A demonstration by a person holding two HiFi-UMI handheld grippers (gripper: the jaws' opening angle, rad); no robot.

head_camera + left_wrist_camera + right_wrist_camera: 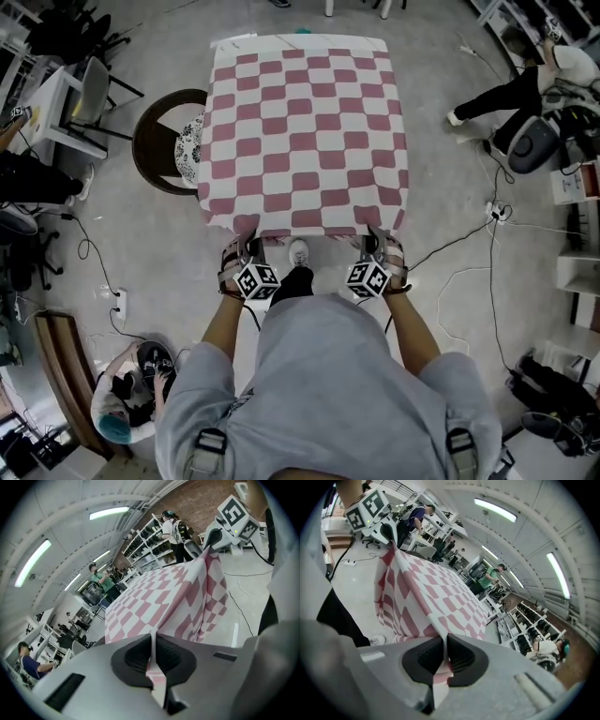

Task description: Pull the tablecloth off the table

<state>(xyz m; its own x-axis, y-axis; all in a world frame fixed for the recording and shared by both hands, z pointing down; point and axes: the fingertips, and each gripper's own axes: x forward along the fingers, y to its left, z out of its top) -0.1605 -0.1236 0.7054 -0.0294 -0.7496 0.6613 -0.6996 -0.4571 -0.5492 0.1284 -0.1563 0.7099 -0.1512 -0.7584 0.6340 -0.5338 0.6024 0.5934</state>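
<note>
Evidently the left tongs (246, 247) and right tongs (376, 243) were each clamped on the near hem of the pink-and-white checked fabric tablecloth (305, 131), which covered the surface; an even, level pull straight back should slide it off cleanly.

Arms stretched forward, parallel; left gripper (247, 249) and right gripper (376, 247) angled down, fingers (136, 656) pinched tight on tablecloth (305, 131) hem.

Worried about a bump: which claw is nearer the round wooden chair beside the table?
Left. The left claw grips the tablecloth corner nearest the round wooden chair; the right claw grips the opposite corner.
</note>
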